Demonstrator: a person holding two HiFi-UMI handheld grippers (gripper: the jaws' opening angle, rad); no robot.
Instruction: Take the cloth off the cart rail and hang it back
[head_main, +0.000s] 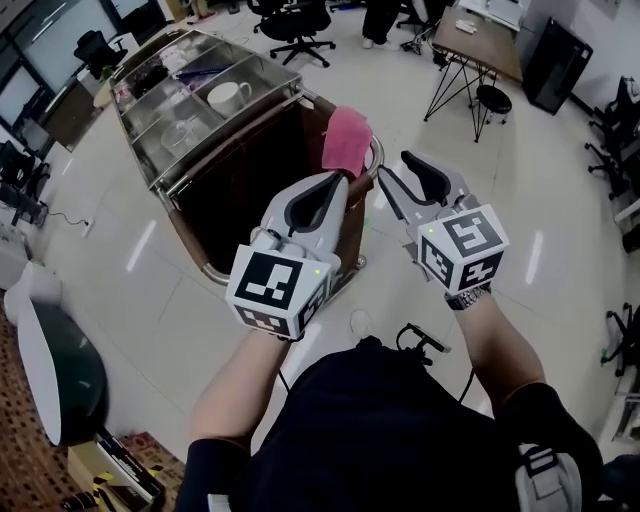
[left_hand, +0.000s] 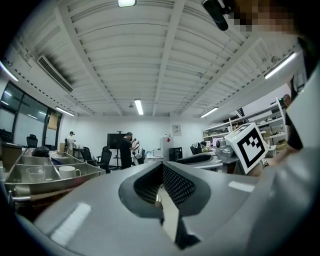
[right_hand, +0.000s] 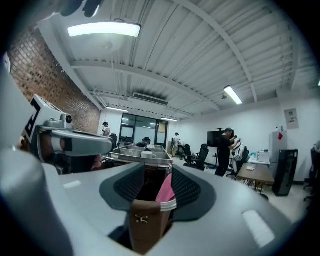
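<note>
One pink cloth (head_main: 347, 140) on cart rail (head_main: 376, 152); two grippers: left gripper (head_main: 335, 186) fingers together, right gripper (head_main: 394, 166) fingers spread.

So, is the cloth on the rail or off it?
On it: the cloth hangs draped over the cart rail.

Short-sleeved black shirt (head_main: 370, 430), silver wristwatch (head_main: 466, 298)

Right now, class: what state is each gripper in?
Left gripper: closed, holding nothing.
Right gripper: open, holding nothing; the pink cloth is not gripped.
</note>
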